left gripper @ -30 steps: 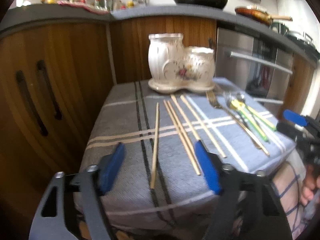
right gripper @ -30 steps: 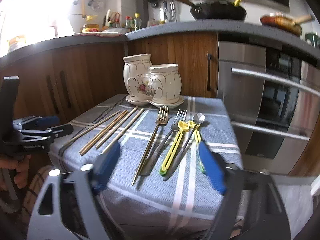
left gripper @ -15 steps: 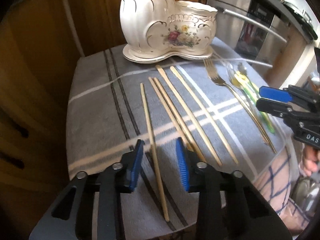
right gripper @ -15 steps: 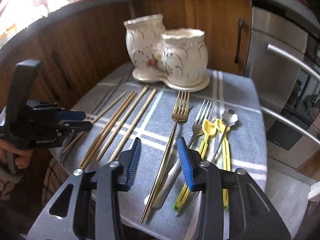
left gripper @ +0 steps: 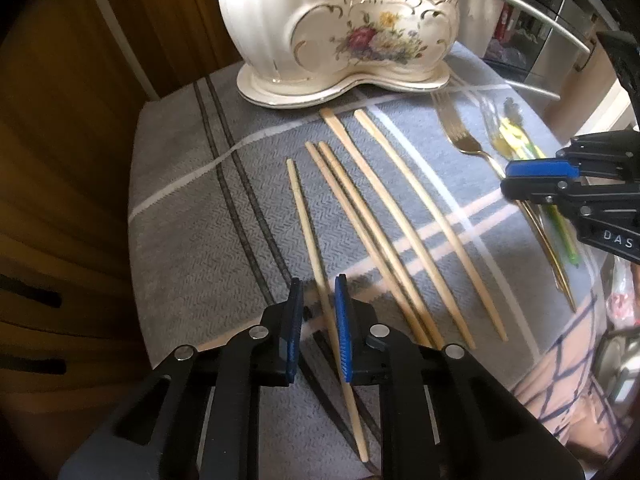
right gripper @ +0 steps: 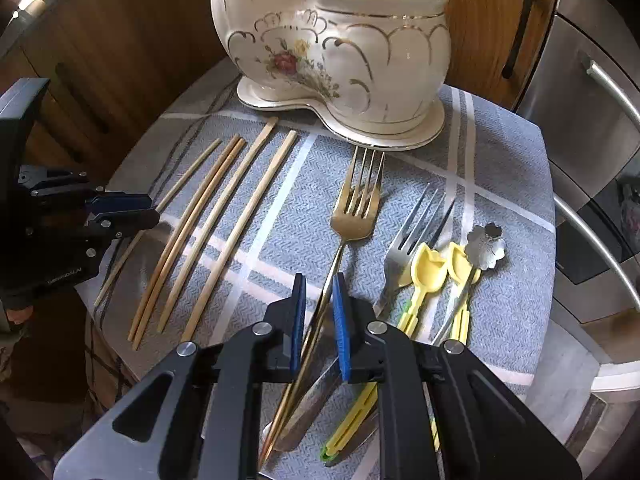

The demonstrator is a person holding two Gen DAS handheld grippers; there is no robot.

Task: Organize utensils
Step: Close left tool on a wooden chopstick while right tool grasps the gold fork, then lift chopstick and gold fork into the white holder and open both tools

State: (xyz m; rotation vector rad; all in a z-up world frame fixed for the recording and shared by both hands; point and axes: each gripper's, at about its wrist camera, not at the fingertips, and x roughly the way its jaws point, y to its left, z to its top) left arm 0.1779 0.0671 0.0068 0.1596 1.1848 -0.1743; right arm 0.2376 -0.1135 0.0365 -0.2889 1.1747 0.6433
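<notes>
Several wooden chopsticks lie side by side on a grey striped cloth [left gripper: 192,216]. My left gripper [left gripper: 318,282] points down over the leftmost chopstick [left gripper: 304,216]; its jaws are closing with the stick between them and a gap still showing. My right gripper [right gripper: 318,284] straddles the handle of the gold fork [right gripper: 356,216], jaws closing, pads not touching it. A cream floral ceramic holder [right gripper: 332,48] with two cups stands at the back. Each gripper shows in the other's view: the left gripper [right gripper: 150,208], the right gripper [left gripper: 507,179].
Right of the gold fork lie a silver fork [right gripper: 412,232], two yellow tulip spoons [right gripper: 428,272] and a flower-shaped metal spoon [right gripper: 486,246]. Wooden cabinet doors [left gripper: 60,160] stand left and behind, a steel oven [right gripper: 592,120] to the right. The cloth's front edge is just below both grippers.
Both grippers have tipped down and come in close over the cloth. Their jaws have narrowed from wide open, the left around the leftmost chopstick, the right around the gold fork's handle.
</notes>
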